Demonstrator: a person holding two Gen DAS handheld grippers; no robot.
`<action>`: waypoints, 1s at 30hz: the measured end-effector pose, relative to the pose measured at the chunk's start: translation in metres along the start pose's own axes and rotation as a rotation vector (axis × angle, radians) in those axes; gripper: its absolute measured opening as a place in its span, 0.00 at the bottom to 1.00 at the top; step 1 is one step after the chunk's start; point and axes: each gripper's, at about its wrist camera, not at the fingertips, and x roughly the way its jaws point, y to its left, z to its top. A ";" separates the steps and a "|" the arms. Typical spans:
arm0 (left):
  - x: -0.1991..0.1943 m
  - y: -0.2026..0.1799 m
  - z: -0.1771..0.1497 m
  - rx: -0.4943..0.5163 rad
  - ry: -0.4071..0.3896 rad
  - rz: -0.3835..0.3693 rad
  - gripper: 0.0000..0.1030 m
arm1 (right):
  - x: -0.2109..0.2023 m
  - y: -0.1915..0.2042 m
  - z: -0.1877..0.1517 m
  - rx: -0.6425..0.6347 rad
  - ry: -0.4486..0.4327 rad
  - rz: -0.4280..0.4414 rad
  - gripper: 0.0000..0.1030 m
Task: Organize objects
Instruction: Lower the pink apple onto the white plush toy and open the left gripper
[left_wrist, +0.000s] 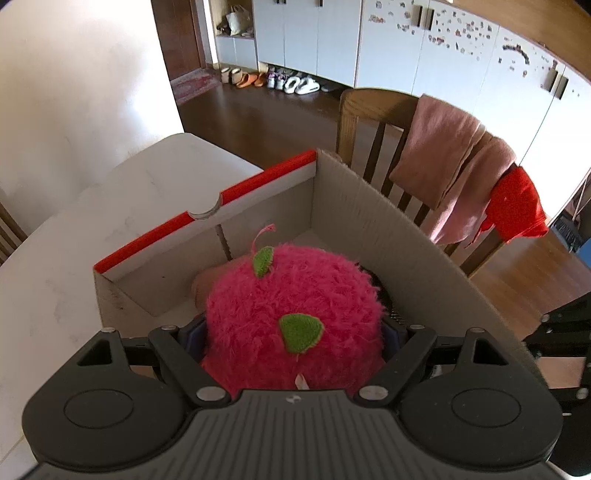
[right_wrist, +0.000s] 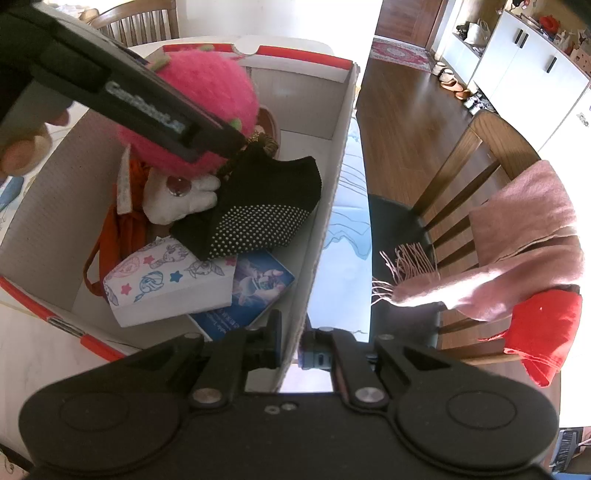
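While the left gripper (left_wrist: 293, 332) carries the plush (left_wrist: 291, 314) over the box (left_wrist: 388, 221), release is straight down.
Left jaws stand wide, clamped on the plush, above the sock (right_wrist: 258, 206). Right gripper (right_wrist: 291, 350) jaws are nearly closed, pinching the box's near wall.

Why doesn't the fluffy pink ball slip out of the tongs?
Probably because the fluffy pink ball is soft and fuzzy: the left tongs stand wide around it and press into its sides. It looks light for its size. Being round, it might roll once dropped among the things in the cardboard box.
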 end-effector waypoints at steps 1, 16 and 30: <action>0.003 0.000 0.000 0.002 0.004 0.000 0.84 | 0.000 -0.001 0.000 0.001 0.000 0.001 0.07; 0.008 0.003 -0.006 -0.021 0.000 0.011 0.86 | -0.002 -0.001 -0.002 -0.005 0.002 0.008 0.07; -0.032 0.002 -0.020 -0.074 -0.060 0.026 0.87 | -0.005 -0.006 -0.003 -0.029 -0.015 0.023 0.10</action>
